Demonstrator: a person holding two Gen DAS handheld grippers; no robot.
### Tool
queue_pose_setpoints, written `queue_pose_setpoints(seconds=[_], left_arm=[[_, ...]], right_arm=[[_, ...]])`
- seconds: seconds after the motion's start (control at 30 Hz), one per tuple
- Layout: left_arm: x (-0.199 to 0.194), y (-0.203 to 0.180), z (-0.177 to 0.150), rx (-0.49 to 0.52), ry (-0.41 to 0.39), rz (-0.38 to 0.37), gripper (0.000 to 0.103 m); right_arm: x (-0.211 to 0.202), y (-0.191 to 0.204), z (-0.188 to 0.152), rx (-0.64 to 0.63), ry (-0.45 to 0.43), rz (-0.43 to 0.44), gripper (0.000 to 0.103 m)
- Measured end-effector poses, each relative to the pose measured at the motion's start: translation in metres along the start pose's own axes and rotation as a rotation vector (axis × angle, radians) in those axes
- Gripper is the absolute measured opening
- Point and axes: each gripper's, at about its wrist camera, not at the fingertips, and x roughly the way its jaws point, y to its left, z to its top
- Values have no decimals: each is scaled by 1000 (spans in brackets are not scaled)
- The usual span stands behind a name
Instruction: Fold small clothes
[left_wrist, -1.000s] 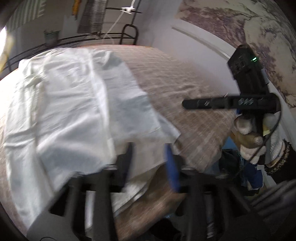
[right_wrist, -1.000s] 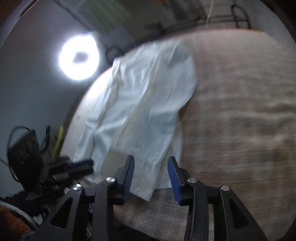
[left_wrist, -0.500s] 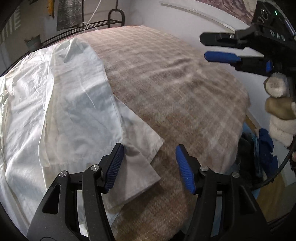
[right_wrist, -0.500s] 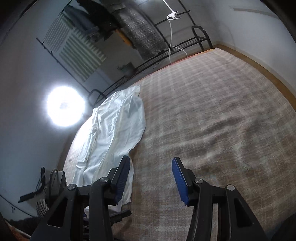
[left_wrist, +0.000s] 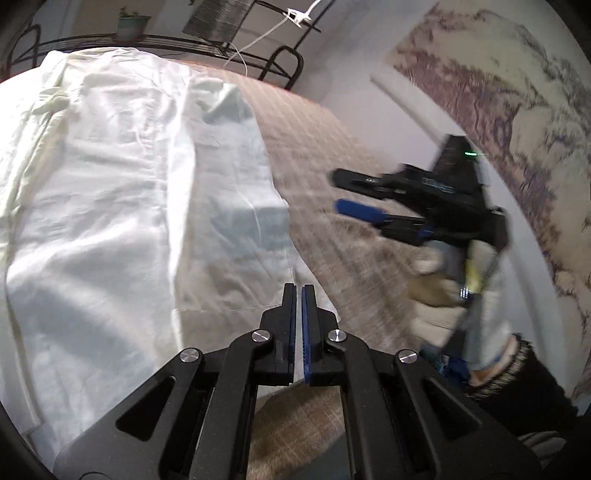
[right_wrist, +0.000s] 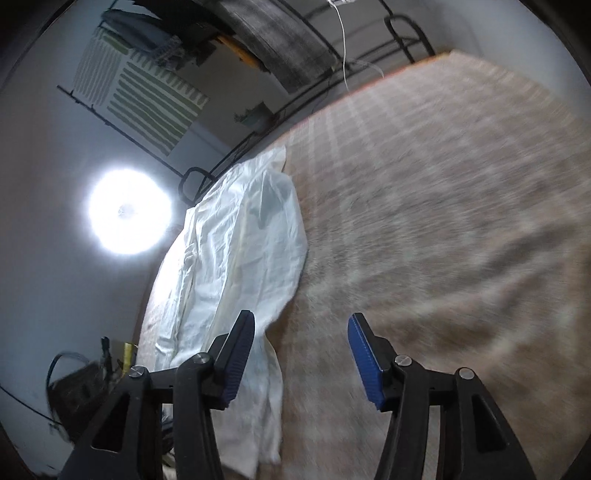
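A white garment (left_wrist: 129, 192) lies spread along the left side of a tan checked bed cover (left_wrist: 343, 229). My left gripper (left_wrist: 299, 290) is shut at the garment's near right corner; its jaws look pressed on the thin white hem there. My right gripper (left_wrist: 341, 192) shows in the left wrist view, open, hovering above the bed cover to the right of the garment. In the right wrist view the open right gripper (right_wrist: 301, 325) sits over the bed cover by the garment's (right_wrist: 243, 266) near edge, holding nothing.
A black metal rack (left_wrist: 229, 55) stands behind the bed's far edge. A bright round lamp (right_wrist: 129, 212) shines at the left. A wall with a mural (left_wrist: 498, 92) runs along the right side. Dark equipment (right_wrist: 77, 387) sits off the bed's left.
My left gripper has closed at the garment's near right corner. My right gripper has dropped lower and nearer the garment, still open.
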Motion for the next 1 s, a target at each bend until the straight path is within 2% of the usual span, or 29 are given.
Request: queue_pose_setpoints(seconds=[0.03,0.17,0.23,0.27,0.3,0.33,0.47,0.57,0.63,0.67,0.7,0.77,0.8,0.87,0.9,1.0], left_arm=[[0,-1,-1,11,2,6,0],[10,-18,-8,118,41,53,1],[19,-30,-12,171,66,75,16],[26,-38,-14,207,76,94,43],[31,-43,-16,235,73,108,60],[35,-49,-18,266,67,121,62],[66,-74,-26,373,122,208,62],[80,-85,-34,465,104,303,62],[81,-84,-35,484,74,330,42],[79,-80,-31,465,56,331,17],[73,-69,-21,387,60,275,7],[63,-44,-7,230,74,142,6],[53,-30,-1,146,54,103,6],[34,-17,3,65,19,50,5],[25,-12,4,36,4,34,2],[10,-6,4,2,-27,12,1]], right_arm=[[12,0,4,11,19,8,62],[42,2,14,24,51,-44,61],[43,2,14,34,46,-22,61],[41,2,13,30,43,-19,61],[37,2,12,18,40,-27,61],[32,2,11,8,36,-45,61],[-1,-11,8,-2,0,-114,61],[-31,-25,10,25,-48,-163,61],[-47,-31,12,45,-77,-180,61],[-52,-33,14,50,-89,-186,61],[-56,-33,16,54,-101,-187,61],[-61,-33,19,61,-117,-176,62],[-60,-32,20,58,-118,-171,62],[-52,-26,21,46,-105,-158,62],[-46,-23,21,41,-92,-148,62],[-19,-14,21,30,-52,-105,62]])
